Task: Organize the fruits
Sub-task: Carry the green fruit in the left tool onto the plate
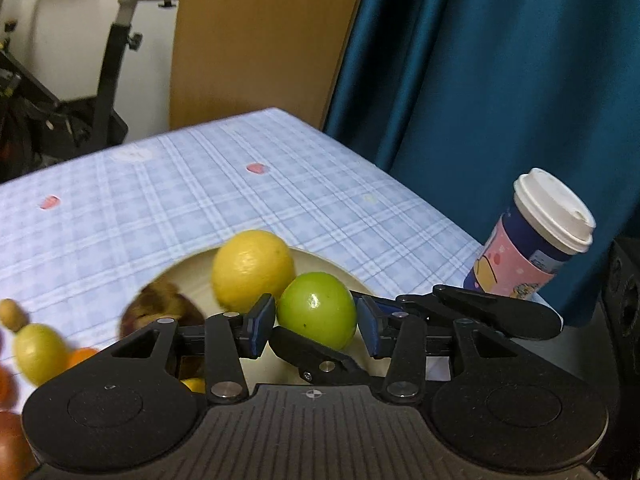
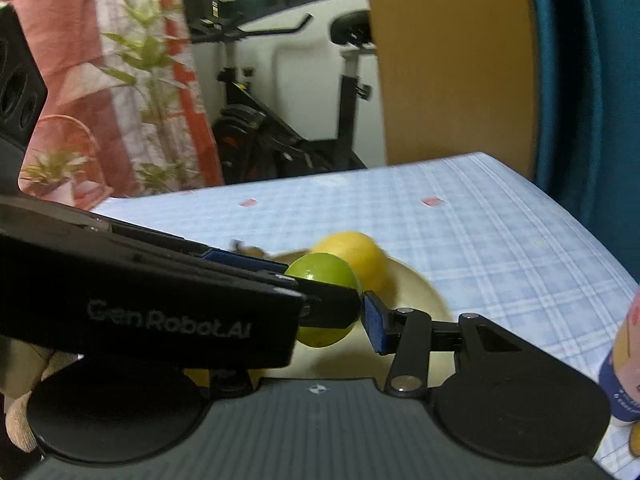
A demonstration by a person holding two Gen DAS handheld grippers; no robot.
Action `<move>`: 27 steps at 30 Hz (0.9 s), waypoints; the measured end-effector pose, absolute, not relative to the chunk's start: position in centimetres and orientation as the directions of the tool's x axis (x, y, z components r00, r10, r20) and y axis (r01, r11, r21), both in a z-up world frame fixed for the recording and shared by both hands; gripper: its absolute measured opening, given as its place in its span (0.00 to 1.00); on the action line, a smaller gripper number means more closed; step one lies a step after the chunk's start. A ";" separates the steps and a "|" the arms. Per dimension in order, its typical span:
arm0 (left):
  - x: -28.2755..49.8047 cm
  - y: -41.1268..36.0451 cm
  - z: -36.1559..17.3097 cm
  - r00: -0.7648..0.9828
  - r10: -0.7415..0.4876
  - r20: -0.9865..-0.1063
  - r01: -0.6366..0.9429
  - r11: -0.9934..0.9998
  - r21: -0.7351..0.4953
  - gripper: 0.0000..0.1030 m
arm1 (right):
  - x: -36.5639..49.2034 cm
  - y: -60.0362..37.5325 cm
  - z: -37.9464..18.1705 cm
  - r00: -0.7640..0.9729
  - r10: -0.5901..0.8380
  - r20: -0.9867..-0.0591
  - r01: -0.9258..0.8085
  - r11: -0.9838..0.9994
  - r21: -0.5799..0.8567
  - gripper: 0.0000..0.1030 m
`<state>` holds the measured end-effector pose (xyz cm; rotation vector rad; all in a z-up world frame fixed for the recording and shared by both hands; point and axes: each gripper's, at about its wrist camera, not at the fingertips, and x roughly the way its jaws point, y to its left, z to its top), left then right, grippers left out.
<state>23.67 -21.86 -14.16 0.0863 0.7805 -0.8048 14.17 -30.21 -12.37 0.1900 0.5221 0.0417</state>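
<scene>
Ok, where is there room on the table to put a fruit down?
The wide tablecloth beyond the plate, up to the far edge, is bare. So is the strip between plate and cup. It is crowded on the plate, around the lemon, and at the near left, where loose fruits lie.

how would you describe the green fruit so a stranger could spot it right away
On the blue checked tablecloth sits a pale plate of fruit. The green fruit hangs over its near side, beside the bigger yellow lemon; it alone is smooth, glossy and green.
</scene>
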 end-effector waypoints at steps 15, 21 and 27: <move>24.8 -23.7 -15.7 0.413 -0.607 -0.679 0.679 0.702 -0.214 0.47 | 15.8 -31.9 -14.3 0.826 0.013 -0.563 0.058 0.993 0.107 0.46; 25.2 -22.8 -15.1 0.437 -0.594 -0.676 0.651 0.727 -0.218 0.47 | 16.4 -31.4 -14.4 0.818 -0.004 -0.575 0.054 0.996 0.069 0.47; 24.9 -20.4 -14.1 0.472 -0.583 -0.661 0.613 0.756 -0.229 0.49 | 16.8 -31.2 -13.9 0.826 -0.012 -0.564 0.048 0.998 0.049 0.55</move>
